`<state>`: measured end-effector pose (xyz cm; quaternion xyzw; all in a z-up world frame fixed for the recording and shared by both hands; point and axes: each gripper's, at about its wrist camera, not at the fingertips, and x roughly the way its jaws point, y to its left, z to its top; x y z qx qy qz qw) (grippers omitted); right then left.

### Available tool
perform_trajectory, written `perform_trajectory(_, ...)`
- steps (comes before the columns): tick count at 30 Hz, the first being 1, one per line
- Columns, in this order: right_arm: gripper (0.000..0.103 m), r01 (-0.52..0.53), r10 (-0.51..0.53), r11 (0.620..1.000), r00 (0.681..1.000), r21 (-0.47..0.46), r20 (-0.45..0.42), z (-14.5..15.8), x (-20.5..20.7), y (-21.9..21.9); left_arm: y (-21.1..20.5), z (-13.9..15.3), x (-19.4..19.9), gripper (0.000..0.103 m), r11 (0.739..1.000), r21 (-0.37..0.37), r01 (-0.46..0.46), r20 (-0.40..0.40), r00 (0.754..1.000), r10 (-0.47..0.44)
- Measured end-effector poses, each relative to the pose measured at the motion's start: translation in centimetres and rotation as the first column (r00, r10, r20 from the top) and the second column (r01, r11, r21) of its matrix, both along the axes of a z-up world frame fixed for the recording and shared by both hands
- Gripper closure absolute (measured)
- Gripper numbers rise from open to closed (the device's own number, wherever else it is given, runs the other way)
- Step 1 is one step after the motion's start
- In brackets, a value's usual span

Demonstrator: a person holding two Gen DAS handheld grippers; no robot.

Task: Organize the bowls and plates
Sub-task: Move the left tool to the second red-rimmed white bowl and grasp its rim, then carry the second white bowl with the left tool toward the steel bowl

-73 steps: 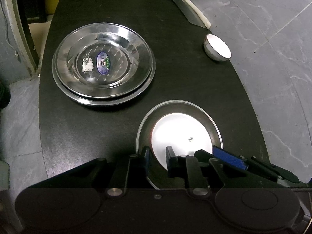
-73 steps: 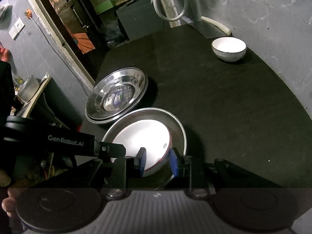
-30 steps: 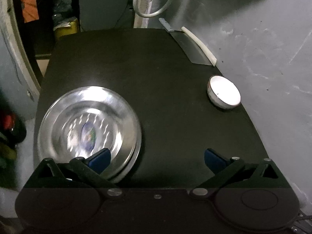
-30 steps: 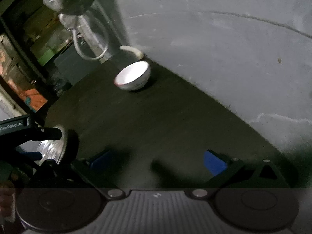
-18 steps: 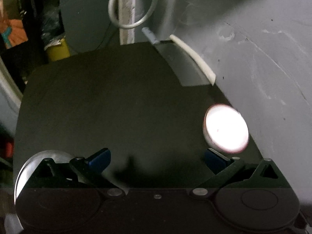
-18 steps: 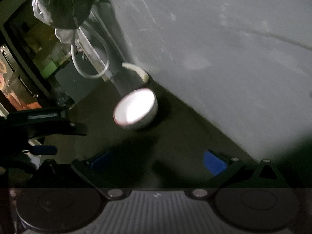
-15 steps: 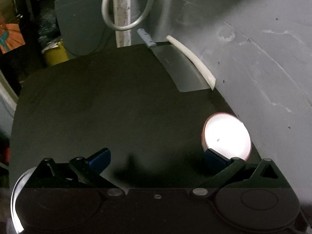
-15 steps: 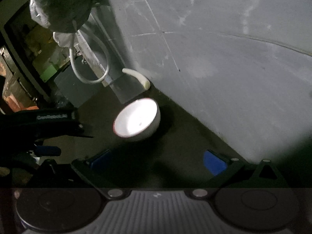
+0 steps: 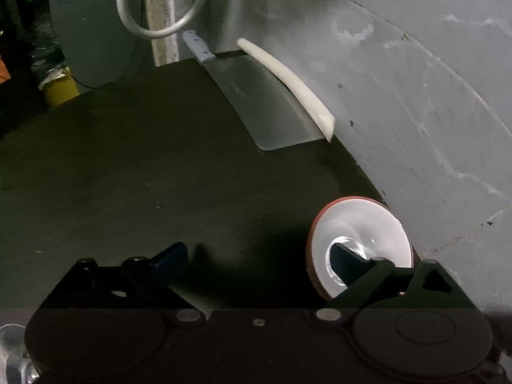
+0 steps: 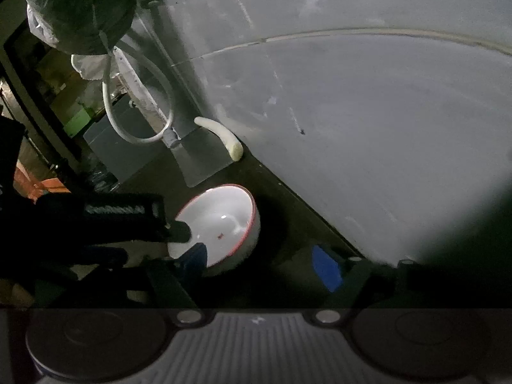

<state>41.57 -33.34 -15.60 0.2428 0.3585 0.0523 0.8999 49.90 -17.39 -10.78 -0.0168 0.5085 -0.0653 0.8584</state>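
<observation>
While both tongs stand wide open, one glossy round white ceramic bowl with a red rim (image 9: 361, 233) now sits at the left gripper (image 9: 259, 256), its right finger (image 9: 347, 260) reaching over the rim. Half a second ago that bowl lay just ahead. From the right gripper (image 10: 265, 260) it lies front-left on the matte black tabletop (image 9: 128, 166), before one flat steel cleaver (image 9: 265, 102).

No readable text; lettering on left gripper (image 10: 179, 233) body too blurred to read.
</observation>
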Motion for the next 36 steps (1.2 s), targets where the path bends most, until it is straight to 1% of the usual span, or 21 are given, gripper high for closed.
perform_trajectory(2, 0.032, -0.006, 0.006, 1.000, 1.000, -0.004, -0.001, -0.1, 0.6, 0.1, -0.4, -0.3, 0.2, 0.016, 1.000, 0.001, 0.006, -0.008, 1.000, -0.006)
perform_trajectory(3, 0.036, -0.008, 0.008, 1.000, 1.000, -0.003, -0.001, -0.1, 0.8, 0.1, -0.6, -0.4, 0.2, 0.018, 1.000, 0.000, 0.010, -0.012, 1.000, -0.010)
perform_trajectory(4, 0.041, -0.003, 0.003, 1.000, 1.000, -0.001, -0.001, -0.2, 1.0, 0.0, -0.7, -0.6, 0.3, 0.021, 1.000, -0.002, 0.015, -0.016, 1.000, -0.015)
perform_trajectory(5, 0.043, -0.002, 0.002, 1.000, 1.000, -0.001, -0.002, -0.3, 1.3, 0.0, -0.8, -0.7, 0.3, 0.027, 1.000, -0.003, 0.017, -0.019, 1.000, -0.017)
perform_trajectory(6, 0.045, -0.002, 0.002, 1.000, 1.000, -0.009, -0.002, -0.3, 1.5, 0.1, -0.9, -0.7, 0.3, 0.030, 1.000, -0.004, 0.016, -0.021, 1.000, -0.016)
perform_trajectory(11, 0.047, -0.030, 0.030, 0.999, 1.000, -0.011, -0.003, -0.3, 2.1, 0.5, -1.3, -0.8, 0.1, 0.050, 0.999, -0.024, 0.027, -0.015, 1.000, -0.028)
perform_trajectory(14, 0.050, -0.049, 0.049, 0.999, 0.999, -0.017, -0.002, -0.3, 2.2, 0.9, -1.5, -0.7, 0.0, 0.059, 0.999, -0.033, 0.038, -0.013, 0.999, -0.039)
perform_trajectory(16, 0.057, -0.054, 0.054, 0.998, 0.999, -0.014, -0.005, -0.4, 2.2, 1.0, -1.6, -0.7, -0.1, 0.063, 0.998, -0.042, 0.044, -0.012, 0.999, -0.045)
perform_trajectory(19, 0.061, -0.064, 0.064, 0.998, 0.998, -0.010, -0.004, -0.4, 2.1, 1.1, -1.6, -0.7, -0.2, 0.072, 0.997, -0.063, 0.050, -0.012, 0.999, -0.051)
perform_trajectory(21, 0.066, -0.074, 0.074, 0.997, 0.997, -0.006, -0.003, -0.4, 2.2, 1.1, -1.5, -0.7, -0.3, 0.079, 0.995, -0.081, 0.056, -0.009, 0.998, -0.057)
perform_trajectory(22, 0.068, -0.080, 0.080, 0.997, 0.997, -0.002, -0.004, -0.4, 2.2, 1.1, -1.5, -0.7, -0.4, 0.088, 0.994, -0.095, 0.060, -0.008, 0.998, -0.061)
perform_trajectory(23, 0.068, -0.085, 0.085, 0.996, 0.996, 0.000, -0.006, -0.3, 2.2, 1.1, -1.6, -0.6, -0.5, 0.092, 0.992, -0.107, 0.063, -0.008, 0.998, -0.064)
perform_trajectory(29, 0.072, -0.093, 0.093, 0.996, 0.995, 0.002, -0.028, 0.0, 1.5, 1.0, -1.3, -0.7, -1.5, 0.093, 0.992, -0.118, 0.048, -0.015, 0.999, -0.050)
perform_trajectory(36, 0.075, -0.098, 0.098, 0.995, 0.994, -0.005, -0.045, 0.1, -1.0, 1.1, -0.7, -0.8, -4.5, 0.094, 0.992, -0.126, 0.031, -0.029, 0.999, -0.035)
